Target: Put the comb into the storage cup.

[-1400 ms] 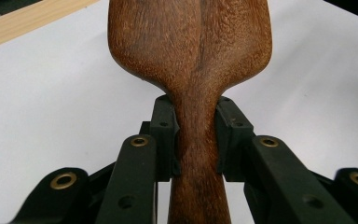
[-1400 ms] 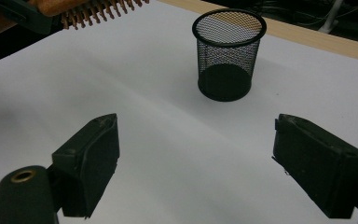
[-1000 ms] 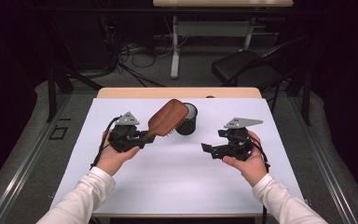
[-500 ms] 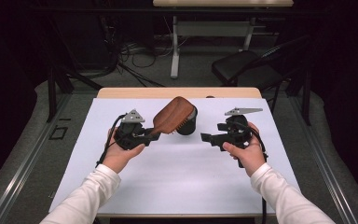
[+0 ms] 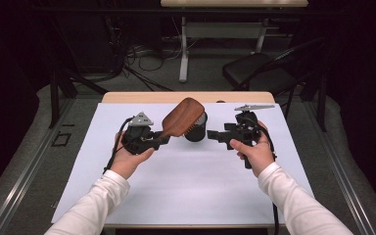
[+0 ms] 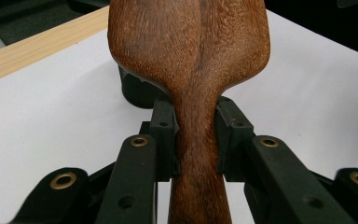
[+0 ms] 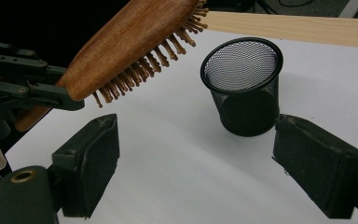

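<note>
The wooden hairbrush (image 5: 182,117) is up off the desk (image 5: 186,181), slanting from your left hand-held gripper (image 5: 160,140) up and away so that its paddle head hangs over the black mesh cup (image 5: 196,129). In the left gripper view the two black jaws are clenched on the narrow neck of the brush (image 6: 196,135), one pad on each side, with the broad wooden back facing the camera and the cup's dark rim (image 6: 137,88) peeking out beneath it. From the right gripper view you can see the wooden bristle pins pointing down toward the white desk surface, the brush head (image 7: 135,46) up and to the left of the cup (image 7: 244,86), which stands upright and apart from it. Your right hand-held gripper (image 5: 214,134) is released, jaws spread and holding nothing, pointing toward the cup from just beside it. The cup stands near the far edge of the desk, between your two hands.
</note>
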`<action>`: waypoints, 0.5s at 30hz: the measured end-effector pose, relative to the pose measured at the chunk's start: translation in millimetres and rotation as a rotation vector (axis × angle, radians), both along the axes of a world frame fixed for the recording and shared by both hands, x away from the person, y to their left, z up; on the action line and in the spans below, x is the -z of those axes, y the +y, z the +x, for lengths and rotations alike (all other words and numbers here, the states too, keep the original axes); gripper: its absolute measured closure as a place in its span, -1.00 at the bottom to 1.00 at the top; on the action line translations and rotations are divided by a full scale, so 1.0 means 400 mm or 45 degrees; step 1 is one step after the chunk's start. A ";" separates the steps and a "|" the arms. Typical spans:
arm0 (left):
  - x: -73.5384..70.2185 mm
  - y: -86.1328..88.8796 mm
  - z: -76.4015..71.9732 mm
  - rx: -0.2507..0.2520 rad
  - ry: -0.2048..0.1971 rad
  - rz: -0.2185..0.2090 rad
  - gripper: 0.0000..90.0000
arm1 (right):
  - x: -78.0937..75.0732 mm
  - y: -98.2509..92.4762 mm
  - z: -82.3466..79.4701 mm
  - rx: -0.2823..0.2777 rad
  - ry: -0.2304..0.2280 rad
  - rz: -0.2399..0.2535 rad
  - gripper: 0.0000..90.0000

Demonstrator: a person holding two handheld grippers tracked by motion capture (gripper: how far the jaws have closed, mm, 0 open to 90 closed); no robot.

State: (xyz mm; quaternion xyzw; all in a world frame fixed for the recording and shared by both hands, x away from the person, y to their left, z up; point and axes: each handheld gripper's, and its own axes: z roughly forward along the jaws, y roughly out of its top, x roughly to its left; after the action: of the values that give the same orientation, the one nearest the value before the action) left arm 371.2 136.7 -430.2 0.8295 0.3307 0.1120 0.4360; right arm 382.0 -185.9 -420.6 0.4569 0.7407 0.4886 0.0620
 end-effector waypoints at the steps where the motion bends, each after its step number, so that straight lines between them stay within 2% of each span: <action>1: 0.000 0.000 0.001 -0.002 -0.001 0.002 0.60 | -0.002 0.003 0.001 -0.003 0.003 -0.002 -0.68; 7: 0.000 0.000 0.005 -0.009 -0.006 -0.005 0.60 | -0.013 0.022 0.005 -0.012 0.000 -0.007 -0.68; 15: 0.001 -0.006 0.011 -0.019 -0.023 -0.025 0.60 | -0.023 0.044 0.028 -0.019 0.050 0.063 -0.68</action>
State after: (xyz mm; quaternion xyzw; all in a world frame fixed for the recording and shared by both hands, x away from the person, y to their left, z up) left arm 375.5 134.4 -430.6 0.8217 0.3339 0.1196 0.4461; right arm 393.0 -168.2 -411.4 0.4622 0.7330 0.4981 0.0324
